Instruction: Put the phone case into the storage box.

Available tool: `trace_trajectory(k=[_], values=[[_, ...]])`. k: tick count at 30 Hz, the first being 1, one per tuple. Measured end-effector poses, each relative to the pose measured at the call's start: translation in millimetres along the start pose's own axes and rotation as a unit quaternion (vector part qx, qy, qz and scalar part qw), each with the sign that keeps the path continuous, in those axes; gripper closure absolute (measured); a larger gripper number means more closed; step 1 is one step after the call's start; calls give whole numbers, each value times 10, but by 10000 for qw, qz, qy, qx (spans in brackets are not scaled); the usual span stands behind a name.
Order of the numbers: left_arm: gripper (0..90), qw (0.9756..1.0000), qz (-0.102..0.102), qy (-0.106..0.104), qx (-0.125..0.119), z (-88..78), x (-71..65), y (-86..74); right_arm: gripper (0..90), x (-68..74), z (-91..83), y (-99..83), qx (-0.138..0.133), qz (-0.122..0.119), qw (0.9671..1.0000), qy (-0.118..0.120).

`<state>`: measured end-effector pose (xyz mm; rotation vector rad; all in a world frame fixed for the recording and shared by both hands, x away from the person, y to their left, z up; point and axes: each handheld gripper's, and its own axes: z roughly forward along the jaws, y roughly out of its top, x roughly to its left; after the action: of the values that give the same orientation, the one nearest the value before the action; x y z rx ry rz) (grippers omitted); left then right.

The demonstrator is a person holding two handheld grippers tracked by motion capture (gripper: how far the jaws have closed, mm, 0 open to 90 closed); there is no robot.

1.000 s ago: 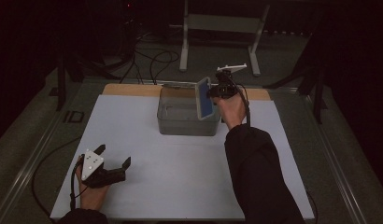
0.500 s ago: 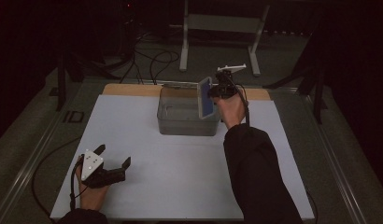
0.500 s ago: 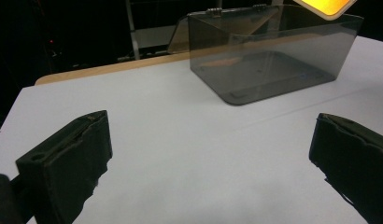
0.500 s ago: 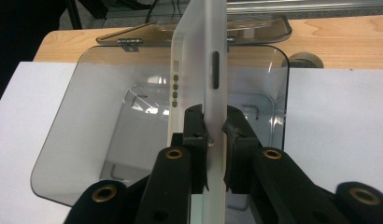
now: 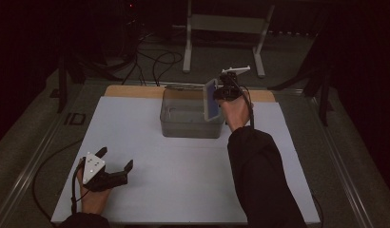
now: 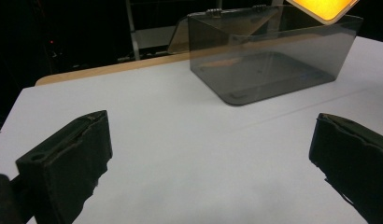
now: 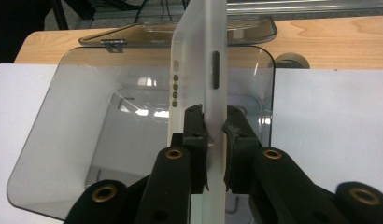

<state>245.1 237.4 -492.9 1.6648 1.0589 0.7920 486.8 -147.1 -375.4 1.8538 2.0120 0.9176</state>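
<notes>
Right gripper [image 7: 213, 133]: its jaws are standing close together, clamping the thin edge of a flat white phone case [image 7: 199, 70] between the two pads; the pads are pressing on both faces of the case.

Phone case: it is standing on edge, running up and away from the jaws, with its side slot and a row of small holes facing the right gripper view. In the high view the case [image 5: 211, 99] is showing a bluish face and is hanging over the right end of the box, just in front of the right gripper [image 5: 220, 93].

Clear box [image 5: 192, 114]: it is sitting on the white desk [image 5: 183, 180] near the far edge, open, with its lid [image 7: 180, 30] lying back behind it. The case is hovering above the box's opening, not resting on its floor.

Left gripper [image 5: 115, 161]: its jaws are standing wide apart with nothing between them, holding low over the near left part of the desk, well apart from the box. In the left gripper view the clear box [image 6: 273, 56] is lying ahead beyond the jaws.

Right hand [image 5: 236, 111]: it is reaching beside the box's right wall, sleeve trailing toward the near edge.
</notes>
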Motion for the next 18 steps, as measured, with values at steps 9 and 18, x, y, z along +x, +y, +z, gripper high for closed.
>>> trace_trajectory(k=[9,18], values=[[3,10000,0,0,0,-1,-1,-1,821,-22,23,-3,24,19,10000,-86],[3,10000,2,2,-4,-7,0,1,820,-7,79,-20,113,-45,9997,-202]])
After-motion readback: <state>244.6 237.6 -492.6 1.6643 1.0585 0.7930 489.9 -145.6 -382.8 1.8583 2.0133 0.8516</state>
